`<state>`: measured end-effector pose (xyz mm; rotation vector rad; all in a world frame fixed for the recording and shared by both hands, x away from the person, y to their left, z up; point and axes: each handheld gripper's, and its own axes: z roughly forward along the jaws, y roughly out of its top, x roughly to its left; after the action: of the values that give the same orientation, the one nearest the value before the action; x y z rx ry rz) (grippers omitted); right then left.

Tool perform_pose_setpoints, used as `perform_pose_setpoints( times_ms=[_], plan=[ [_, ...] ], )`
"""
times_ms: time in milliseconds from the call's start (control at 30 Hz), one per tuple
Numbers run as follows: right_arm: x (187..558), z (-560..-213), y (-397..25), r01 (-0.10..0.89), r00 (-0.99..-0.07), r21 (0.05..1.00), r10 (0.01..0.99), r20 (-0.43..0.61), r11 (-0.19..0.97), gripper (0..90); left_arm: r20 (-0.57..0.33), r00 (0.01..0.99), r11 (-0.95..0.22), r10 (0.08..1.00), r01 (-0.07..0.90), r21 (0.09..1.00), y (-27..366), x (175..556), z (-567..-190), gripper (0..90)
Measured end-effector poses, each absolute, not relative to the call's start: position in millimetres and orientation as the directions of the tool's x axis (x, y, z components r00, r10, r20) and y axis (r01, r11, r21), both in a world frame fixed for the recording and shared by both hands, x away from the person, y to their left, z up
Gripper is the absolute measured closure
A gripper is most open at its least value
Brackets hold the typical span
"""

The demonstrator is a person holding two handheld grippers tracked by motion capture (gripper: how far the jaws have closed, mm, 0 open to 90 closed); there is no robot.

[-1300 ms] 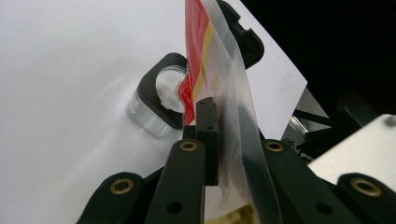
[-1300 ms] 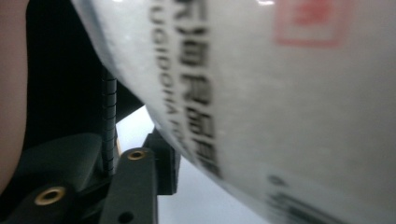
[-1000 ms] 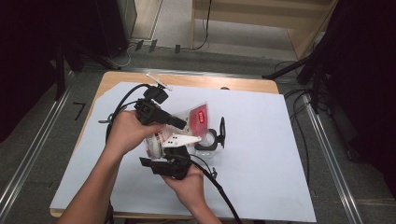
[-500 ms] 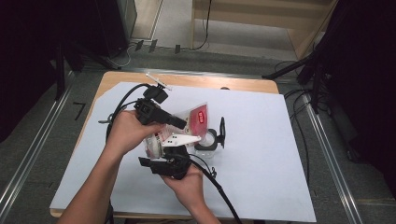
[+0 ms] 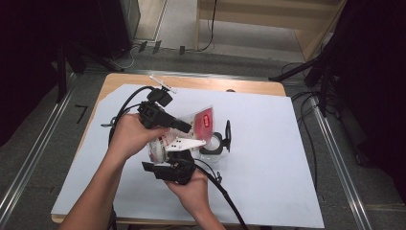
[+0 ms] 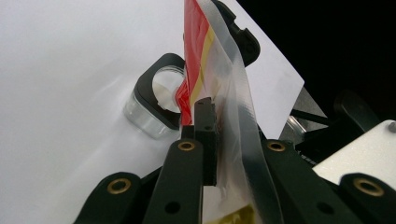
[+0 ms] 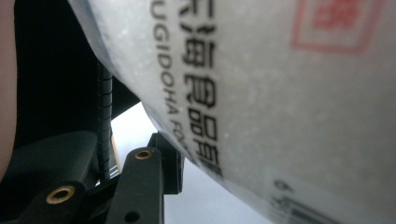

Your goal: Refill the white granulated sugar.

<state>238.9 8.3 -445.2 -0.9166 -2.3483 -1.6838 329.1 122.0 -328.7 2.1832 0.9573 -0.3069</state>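
Left gripper (image 6: 219, 135) clamped on plastic pouch (image 6: 224, 79), right gripper (image 7: 154, 158) pressed against pouch, grip unclear, glass jar (image 5: 212, 143) just beside.

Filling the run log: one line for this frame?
left tongs: shut on food pouch | right tongs: under pouch, grip unclear | pouch: raised, tilted over lidded glass jar | jar: on white sheet

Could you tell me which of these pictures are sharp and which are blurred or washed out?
High view: evenly lit, sharp, dark at the room's edges. Left gripper view: white table cover overexposed, the pouch's clear edge soft. Right gripper view: pouch so near that its print blurs.
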Motion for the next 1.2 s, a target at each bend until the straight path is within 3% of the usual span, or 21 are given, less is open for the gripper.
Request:
perform_pose_setpoints(
  times_ms=[1200],
  plan=[
    [237.8, -445.0, 9.2, 0.529, -0.812, 0.822, 0.408, 0.417, 0.212, 61.4, -0.477, 0.691, -0.463, 0.543, 0.720, 0.516, 123.3, 328.7, -329.3, 84.7]
  ],
)
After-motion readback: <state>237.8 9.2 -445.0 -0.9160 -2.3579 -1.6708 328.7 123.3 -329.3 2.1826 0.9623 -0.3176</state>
